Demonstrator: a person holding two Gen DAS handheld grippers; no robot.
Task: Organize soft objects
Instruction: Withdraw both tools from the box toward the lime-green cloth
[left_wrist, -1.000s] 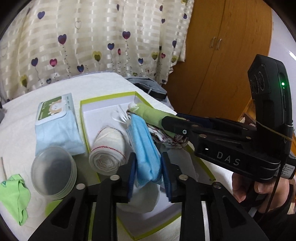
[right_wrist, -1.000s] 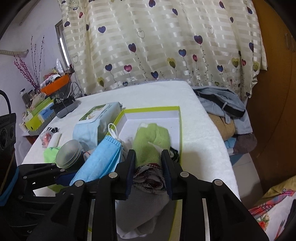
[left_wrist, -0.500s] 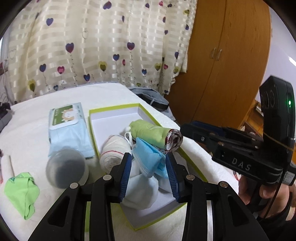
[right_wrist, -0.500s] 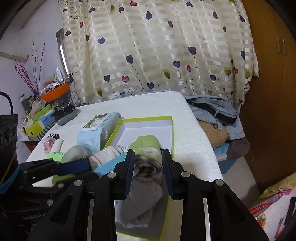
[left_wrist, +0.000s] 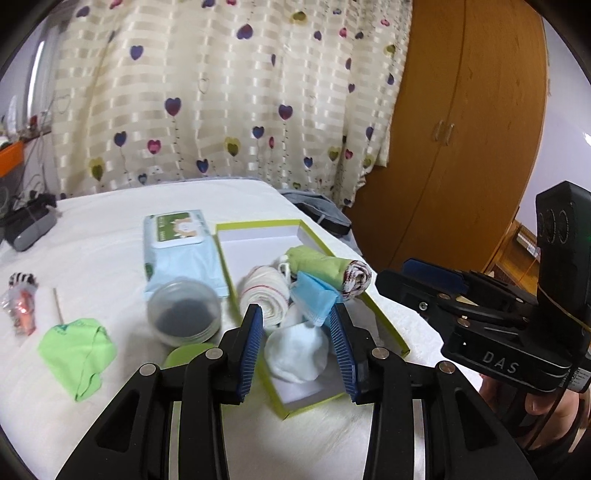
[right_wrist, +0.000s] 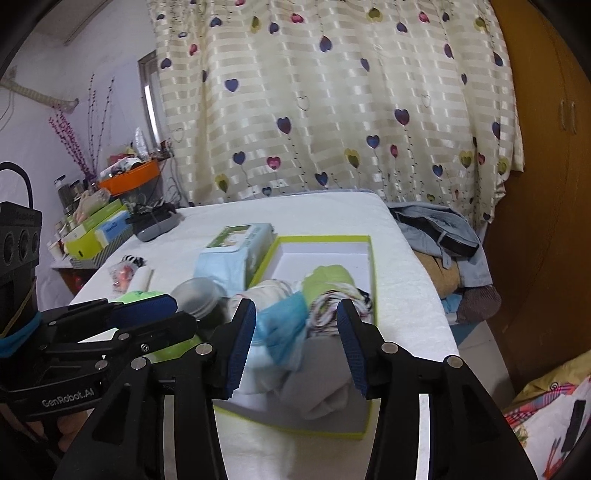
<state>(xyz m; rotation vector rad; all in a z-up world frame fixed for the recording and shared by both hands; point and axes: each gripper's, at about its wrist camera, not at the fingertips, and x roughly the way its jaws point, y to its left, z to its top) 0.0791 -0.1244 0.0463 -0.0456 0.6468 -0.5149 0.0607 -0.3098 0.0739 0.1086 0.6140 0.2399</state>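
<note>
Left gripper and right gripper, the right's jaws just opened: both pairs of fingers apart, gripping nothing. Ahead of them, blue mask and green roll lie released inside the green-rimmed box, apparently deposited for tidy storage.

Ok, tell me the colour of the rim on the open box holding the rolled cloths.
Lime green rim, white inside; clearest in the left wrist view.

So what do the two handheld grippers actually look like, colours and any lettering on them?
Both are black plastic with silver bolts and ribbed blue pads. The left gripper shows "GenRobot.AI" in the other view; the right gripper reads "DAS" from the left camera, where its black camera block and thin cable also show.
</note>
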